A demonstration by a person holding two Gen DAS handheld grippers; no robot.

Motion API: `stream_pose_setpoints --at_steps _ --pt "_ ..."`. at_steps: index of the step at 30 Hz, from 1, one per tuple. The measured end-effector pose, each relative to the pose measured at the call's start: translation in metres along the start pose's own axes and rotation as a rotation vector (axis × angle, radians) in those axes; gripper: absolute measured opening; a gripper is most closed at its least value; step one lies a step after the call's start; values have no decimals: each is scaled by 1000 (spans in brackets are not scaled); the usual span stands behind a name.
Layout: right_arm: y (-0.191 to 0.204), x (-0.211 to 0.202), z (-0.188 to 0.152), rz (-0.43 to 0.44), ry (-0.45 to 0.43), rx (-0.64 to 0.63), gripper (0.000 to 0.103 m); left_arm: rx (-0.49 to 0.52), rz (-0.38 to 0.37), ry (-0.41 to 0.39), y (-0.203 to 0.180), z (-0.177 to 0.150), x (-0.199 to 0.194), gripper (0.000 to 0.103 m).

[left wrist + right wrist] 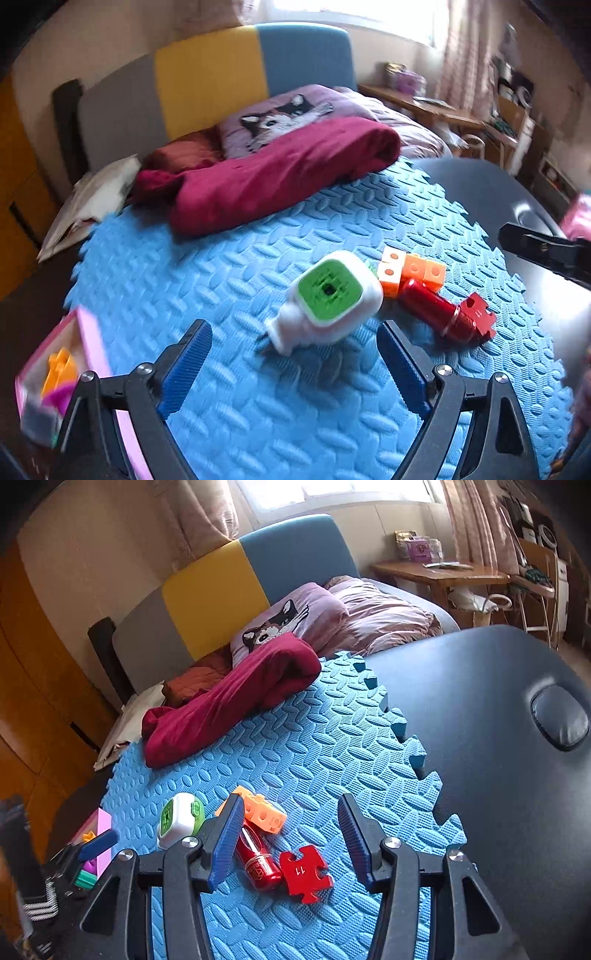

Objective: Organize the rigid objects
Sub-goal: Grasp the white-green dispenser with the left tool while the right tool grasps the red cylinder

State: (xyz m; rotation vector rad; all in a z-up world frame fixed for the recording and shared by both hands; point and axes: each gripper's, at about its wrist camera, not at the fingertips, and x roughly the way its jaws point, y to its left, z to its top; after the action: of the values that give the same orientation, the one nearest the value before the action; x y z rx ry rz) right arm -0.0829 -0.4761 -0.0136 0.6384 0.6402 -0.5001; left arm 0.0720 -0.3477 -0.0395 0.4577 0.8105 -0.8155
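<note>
on blue mat (229,280): l gripper (295,354) wide, empty; r gripper (291,838) half-wide, empty.

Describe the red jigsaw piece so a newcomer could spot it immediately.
Find the blue foam mat covering the dark table. In the toy cluster near its front edge, beside the red metal cylinder, lies the red puzzle piece: flat, notched, printed with "11".

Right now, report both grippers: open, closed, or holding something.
Left gripper: open, holding nothing; the white and green toy lies just ahead of its fingertips.
Right gripper: open, empty, above the red cylinder and red puzzle piece.
</note>
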Motion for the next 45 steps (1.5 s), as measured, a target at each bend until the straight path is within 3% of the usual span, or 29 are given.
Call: stream_pose_setpoints --at_steps 7,8,9,10,13,19,29,35,38,41,42,45 --pt "-17 -2 4 29 -2 97 53 73 -35 7 -12 16 29 91" --pt "-18 -2 5 32 1 105 53 73 -48 13 -12 17 34 82" --pt "-19 -1 5 31 5 110 53 68 -73 26 -12 17 38 63" --pt "-20 0 5 31 7 112 53 53 -104 56 -12 16 43 63" --pt "-20 3 5 40 23 114 53 52 -95 35 -16 10 41 63" --pt "-16 12 2 60 67 91 53 -45 -80 44 -11 -5 23 63" --pt "23 32 -11 84 151 -126 53 -140 -89 8 -1 -44 -27 63" --pt "48 49 -25 32 184 -286 53 -165 -104 -10 5 -66 -55 63" --pt "57 54 -31 20 193 -343 48 -174 -116 -39 9 -74 -72 63" --pt "62 64 -37 -16 212 -388 37 -180 -123 -63 12 -78 -87 63" --pt "62 69 -40 -21 226 -399 25 -184 -125 -70 14 -79 -91 63" --pt "75 67 -51 40 243 -459 25 -211 -139 -88 22 -86 -105 63"
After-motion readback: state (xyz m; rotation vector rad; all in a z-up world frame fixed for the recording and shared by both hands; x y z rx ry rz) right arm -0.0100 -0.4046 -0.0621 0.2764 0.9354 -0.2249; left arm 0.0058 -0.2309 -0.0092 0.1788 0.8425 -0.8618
